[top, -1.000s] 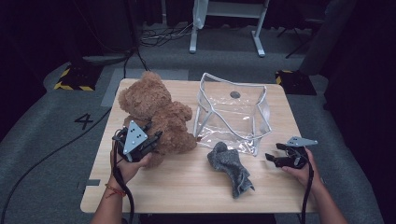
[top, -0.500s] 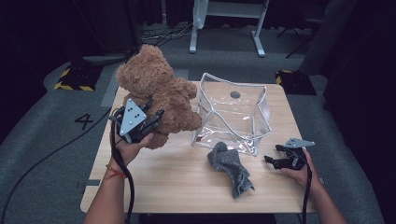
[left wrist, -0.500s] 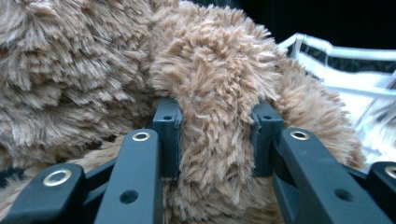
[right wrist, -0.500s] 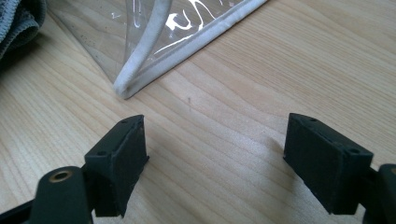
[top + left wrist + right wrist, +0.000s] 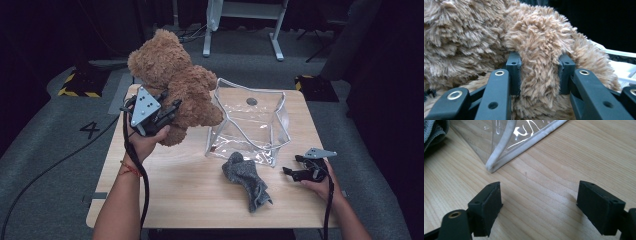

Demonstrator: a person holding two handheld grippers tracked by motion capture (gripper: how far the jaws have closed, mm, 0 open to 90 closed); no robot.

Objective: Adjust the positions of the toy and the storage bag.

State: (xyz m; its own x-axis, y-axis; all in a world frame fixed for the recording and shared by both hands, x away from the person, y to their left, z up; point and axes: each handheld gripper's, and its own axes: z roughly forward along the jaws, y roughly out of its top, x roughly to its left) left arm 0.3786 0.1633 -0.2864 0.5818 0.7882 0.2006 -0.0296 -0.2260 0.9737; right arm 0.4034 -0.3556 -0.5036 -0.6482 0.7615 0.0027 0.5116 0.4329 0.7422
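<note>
A brown teddy bear (image 5: 172,82) hangs in the air over the table's left side, to the left of the clear plastic bag (image 5: 250,122). My left gripper (image 5: 172,110) is shut on one furry limb of the bear (image 5: 539,75), with its pads (image 5: 513,71) pressed into the fur on both sides. Close to the table's right edge, my right gripper (image 5: 290,167) rests low, its jaws just having opened wide. Nothing is between the right pads (image 5: 487,205), just bare wood. The bag's white-trimmed corner (image 5: 499,162) lies just ahead of them.
A grey sock (image 5: 247,180) lies crumpled on the wooden table (image 5: 185,195) in front of the bag, between the two hands. The bag stands open at the table's back middle. A white desk frame (image 5: 245,15) stands on the floor beyond the table.
My left gripper has lifted the teddy bear off the table, up and slightly back. The right hand has stayed where it was.
</note>
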